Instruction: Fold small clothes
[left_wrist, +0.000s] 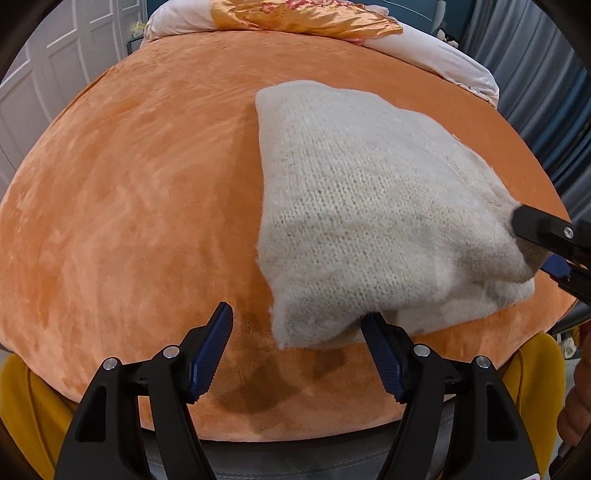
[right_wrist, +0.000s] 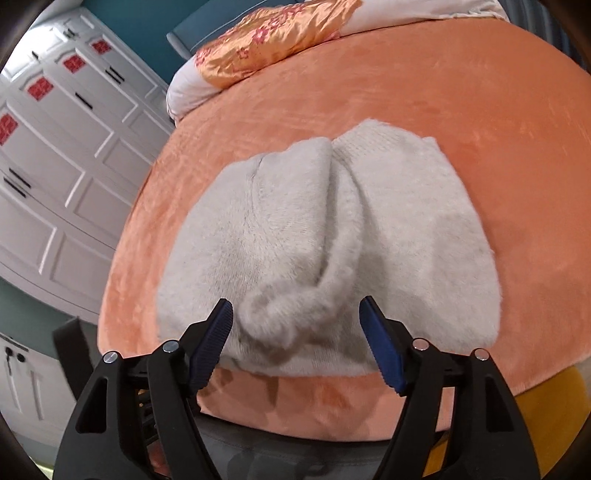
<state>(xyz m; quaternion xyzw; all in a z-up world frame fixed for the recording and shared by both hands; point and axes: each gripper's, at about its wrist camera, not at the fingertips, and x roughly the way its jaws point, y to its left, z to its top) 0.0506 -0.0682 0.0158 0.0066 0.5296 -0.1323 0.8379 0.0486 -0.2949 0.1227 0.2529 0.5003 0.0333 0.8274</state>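
Observation:
A cream knitted sweater (left_wrist: 362, 206) lies folded on the orange plush bed cover (left_wrist: 140, 192), near its front edge. My left gripper (left_wrist: 297, 321) is open, low over the cover at the sweater's near left corner, with that corner between its fingers. My right gripper (right_wrist: 295, 314) is open at the sweater's near edge (right_wrist: 295, 229), with a curled fold of knit (right_wrist: 269, 314) between its fingers. The right gripper's black fingers (left_wrist: 546, 229) also show at the sweater's right side in the left wrist view.
A satin orange floral quilt (left_wrist: 306, 14) on white bedding (left_wrist: 443, 59) lies at the bed's far end. White panelled wardrobe doors (right_wrist: 55, 147) stand to the left. Yellow fabric (left_wrist: 22, 406) shows below the bed's front edge. Dark curtains (left_wrist: 535, 74) hang at right.

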